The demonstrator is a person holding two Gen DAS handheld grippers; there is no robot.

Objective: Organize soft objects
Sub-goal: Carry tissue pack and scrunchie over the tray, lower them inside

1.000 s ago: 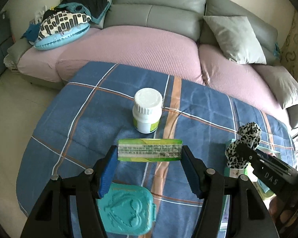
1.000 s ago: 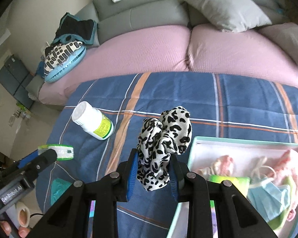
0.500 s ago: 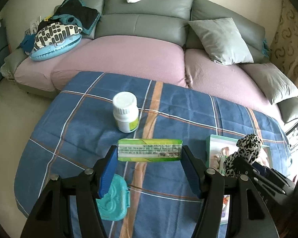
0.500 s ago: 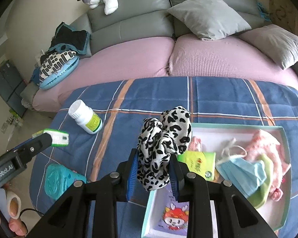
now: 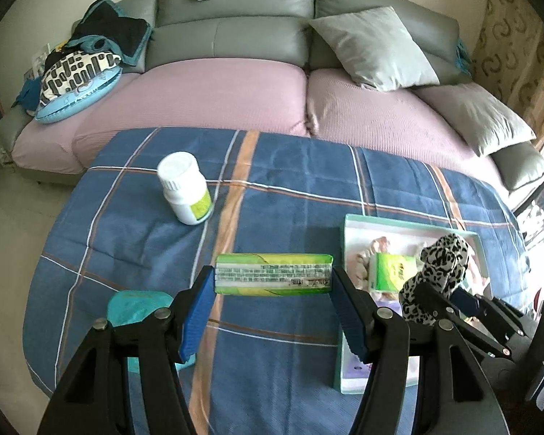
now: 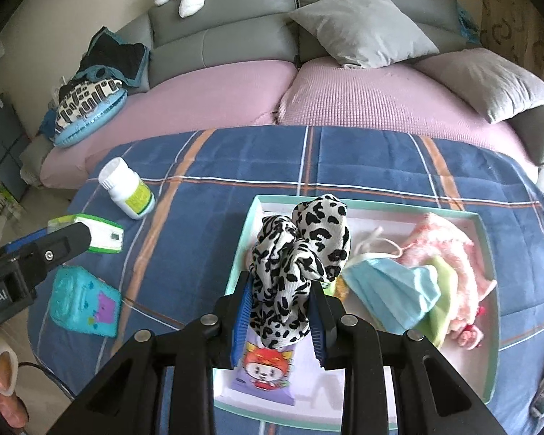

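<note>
Nearest in the right wrist view, the right hand-held gripper (image 6: pixel 280 299) is clamped on a leopard-print scrunchie (image 6: pixel 295 253), its jaws drawn fairly close with the fabric bunched between the blue pads and rising above them. It points steeply down over the near-left part of the open mint-rimmed box (image 6: pixel 491 279), so the scrunchie hangs above the box, not yet let go.

In the left wrist view, the left hand-held gripper (image 5: pixel 272 301) grips a green and yellow tissue pack (image 5: pixel 273 274) endwise, jaws about half open with a pad pressed on each short end. It is also angled downward, above the blue plaid blanket (image 5: pixel 290 188) just left of the box.

Judging from what lies where, the sorting is partway done. The box already holds a blue face mask (image 6: pixel 391 293), a pink fluffy item (image 6: pixel 449 253), something pale green, a small green tissue pack (image 5: pixel 393 272) and a purple cartoon-printed packet (image 6: pixel 264 369). The two carried items look like the next to go in.

Left on the blanket are a teal pouch (image 6: pixel 85 301) and, farther off, a white pill bottle (image 6: pixel 127 188) lying on its side; the bottle is hard and probably stays out.

Beyond is a sofa (image 6: pixel 235 83) with grey cushions and a plush toy on its backrest.
</note>
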